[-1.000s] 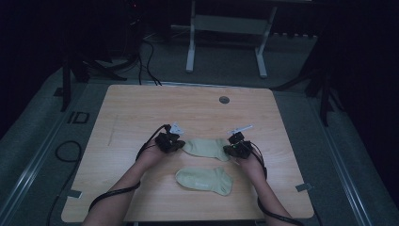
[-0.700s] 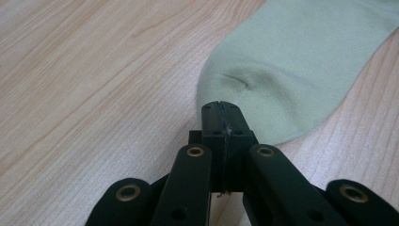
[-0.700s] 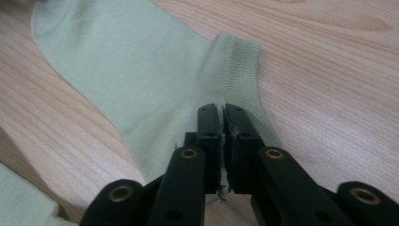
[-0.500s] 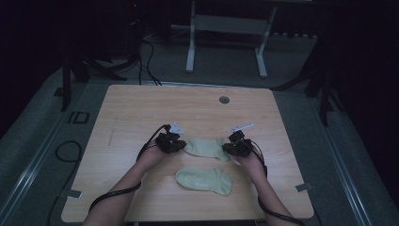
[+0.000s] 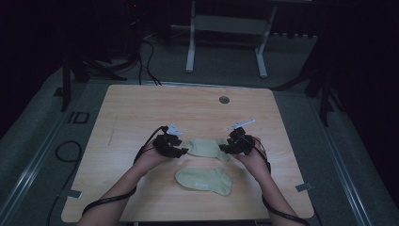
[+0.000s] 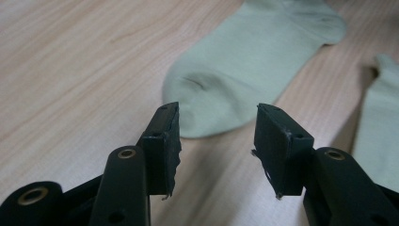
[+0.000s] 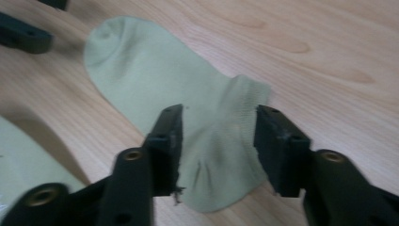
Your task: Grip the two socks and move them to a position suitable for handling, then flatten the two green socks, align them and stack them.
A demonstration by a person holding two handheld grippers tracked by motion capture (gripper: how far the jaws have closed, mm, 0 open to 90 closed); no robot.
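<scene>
Two pale green socks lie flat on the wooden table (image 5: 141, 108). The far sock (image 5: 203, 147) stretches between my two grippers; the near sock (image 5: 205, 179) lies just in front of it. My left gripper (image 5: 180, 151) is open at the far sock's toe end (image 6: 244, 66), jaws just short of the cloth. At the cuff end, my right gripper (image 5: 225, 149) is open too, its jaws standing over the ribbed cuff (image 7: 221, 141), one on each side. The left gripper's jaw tips (image 7: 23, 33) show at the top left of the right gripper view.
A small round grommet (image 5: 224, 100) sits near the table's far edge. Beyond the table stand a metal frame (image 5: 226, 37) and floor cables (image 5: 146, 56). Part of the near sock (image 6: 376, 136) lies at the right of the left gripper view.
Both hands have edged slightly toward the far sock's ends; the socks lie as before.
</scene>
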